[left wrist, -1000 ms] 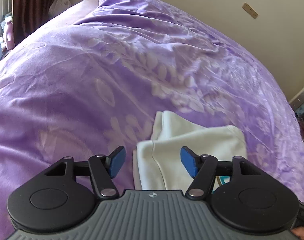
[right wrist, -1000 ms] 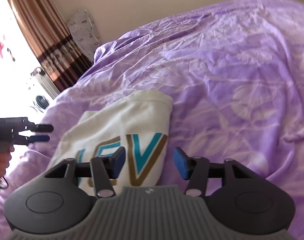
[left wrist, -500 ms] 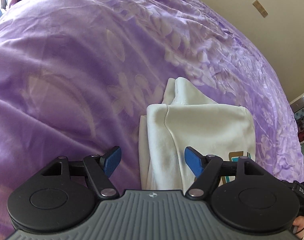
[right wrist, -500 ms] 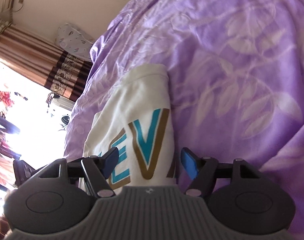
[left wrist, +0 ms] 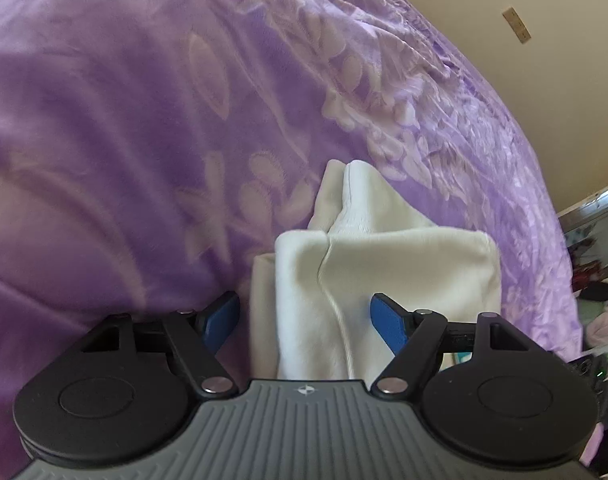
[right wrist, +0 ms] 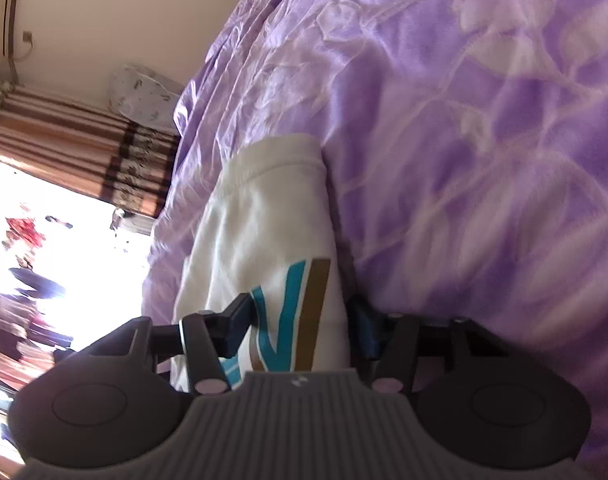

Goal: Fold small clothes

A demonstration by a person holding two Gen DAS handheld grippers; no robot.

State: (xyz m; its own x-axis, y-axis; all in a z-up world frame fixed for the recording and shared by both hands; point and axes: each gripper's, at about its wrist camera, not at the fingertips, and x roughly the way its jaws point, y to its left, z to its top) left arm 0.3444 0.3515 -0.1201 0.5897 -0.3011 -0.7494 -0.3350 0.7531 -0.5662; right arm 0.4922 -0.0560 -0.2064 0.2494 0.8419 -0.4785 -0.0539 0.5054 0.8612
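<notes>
A cream garment point(left wrist: 388, 276), already doubled into a compact bundle with several layered edges, lies on the purple leaf-patterned bedspread point(left wrist: 144, 120) of a bed. In the right wrist view the same garment point(right wrist: 264, 232) shows teal and brown printed lettering point(right wrist: 296, 312) on its upper face.

The step in hand appears to be a further fold, or the squaring of the bundle: both tools are brought to its near end, one at each side. The next move probably calls for the fingers to close on the near edge through all layers at once, so that the lower layers are not left behind when the edge is lifted and carried over.

The left hand-held gripper point(left wrist: 306, 320) is spread wide; its blue pads point(left wrist: 388, 322) straddle the garment's left layered edge, and whether they touch the cloth cannot be told. It holds nothing. The right hand-held gripper point(right wrist: 300, 328) is also spread, somewhat narrower, with the printed corner between its fingers; the right finger lies against the bedspread beside the garment's edge. No cloth is yet pinched.
</notes>
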